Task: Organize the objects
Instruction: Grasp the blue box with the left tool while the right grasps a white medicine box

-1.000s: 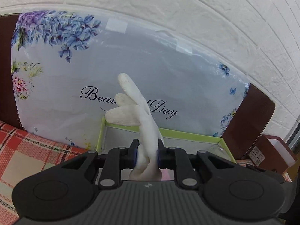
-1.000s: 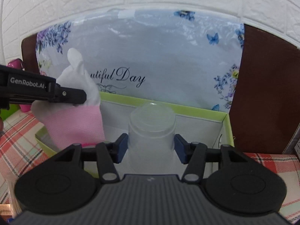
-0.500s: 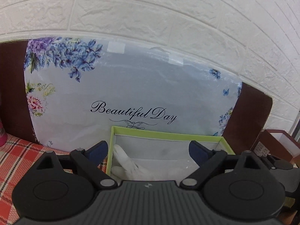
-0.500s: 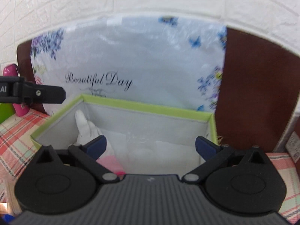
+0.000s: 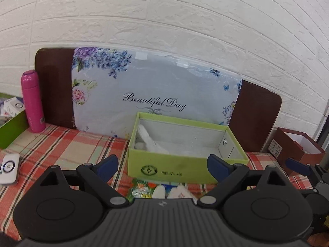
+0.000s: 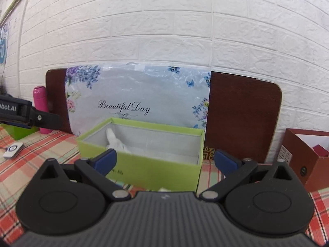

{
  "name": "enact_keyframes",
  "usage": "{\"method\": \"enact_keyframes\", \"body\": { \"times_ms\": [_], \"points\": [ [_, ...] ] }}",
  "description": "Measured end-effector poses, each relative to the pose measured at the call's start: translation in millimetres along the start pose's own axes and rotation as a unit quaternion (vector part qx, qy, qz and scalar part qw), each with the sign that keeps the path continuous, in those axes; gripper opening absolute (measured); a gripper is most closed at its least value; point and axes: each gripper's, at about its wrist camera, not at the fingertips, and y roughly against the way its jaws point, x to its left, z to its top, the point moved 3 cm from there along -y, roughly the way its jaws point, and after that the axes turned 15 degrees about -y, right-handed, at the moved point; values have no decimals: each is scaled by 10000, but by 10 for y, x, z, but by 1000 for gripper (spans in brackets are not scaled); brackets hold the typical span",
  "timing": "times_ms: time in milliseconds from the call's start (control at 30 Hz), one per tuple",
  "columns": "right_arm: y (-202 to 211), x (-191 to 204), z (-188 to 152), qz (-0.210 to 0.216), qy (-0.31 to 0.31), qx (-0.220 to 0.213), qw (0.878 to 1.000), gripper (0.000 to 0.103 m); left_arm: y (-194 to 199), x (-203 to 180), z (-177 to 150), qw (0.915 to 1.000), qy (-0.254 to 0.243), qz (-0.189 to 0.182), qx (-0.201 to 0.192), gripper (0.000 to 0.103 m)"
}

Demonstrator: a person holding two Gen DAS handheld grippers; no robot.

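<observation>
- Two grippers in view, both mine: left gripper (image 5: 162, 165) and right gripper (image 6: 164, 160), each with jaws spread wide and nothing between them.
- Both hover in front of the open lime-green box (image 5: 174, 167), which stands on the red plaid tablecloth (image 5: 61, 146).
- White glove (image 5: 147, 139) lies inside the box at its left end, fingers leaning up against the left inner wall; in the right wrist view the glove (image 6: 114, 141) pokes up just behind the front wall.
- Clear plastic cup: only a faint transparent shape shows on the box floor to the right of the glove; I cannot tell its exact pose.
- Small packets (image 5: 158, 189) lie on the cloth just in front of the box, between my left jaws and partly hidden by the gripper body.
- Floral board reading "Beautiful Day" (image 5: 154, 94) leans upright against the white brick wall (image 5: 164, 20), directly behind the box, with a brown panel (image 5: 257, 119) behind it.
- Pink bottle (image 5: 33, 100) stands upright at far left, well apart from the box.
- White round-buttoned device (image 5: 8, 167) lies on the cloth at the left edge.
- Dark red box (image 5: 296, 150) sits open at far right.
- Left gripper's side enters the right wrist view at the left edge, near the pink bottle (image 6: 41, 107).
</observation>
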Motion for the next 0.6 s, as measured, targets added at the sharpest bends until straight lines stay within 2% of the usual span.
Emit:
{"method": "enact_keyframes", "body": {
  "times_ms": [133, 300, 467, 600],
  "points": [
    [232, 92, -316, 29, 110, 85, 9999, 103, 171, 28, -369, 9988, 308, 61, 373, 96],
    [347, 329, -699, 135, 539, 380, 9977, 100, 282, 131, -733, 9948, 431, 194, 901, 96],
    [267, 670, -908, 123, 1296, 269, 9911, 93, 392, 263, -799, 9921, 699, 275, 1007, 96],
    [97, 812, -995, 51, 1400, 405, 9893, 87, 458, 291, -785, 9926, 740, 301, 911, 96]
  ]
}}
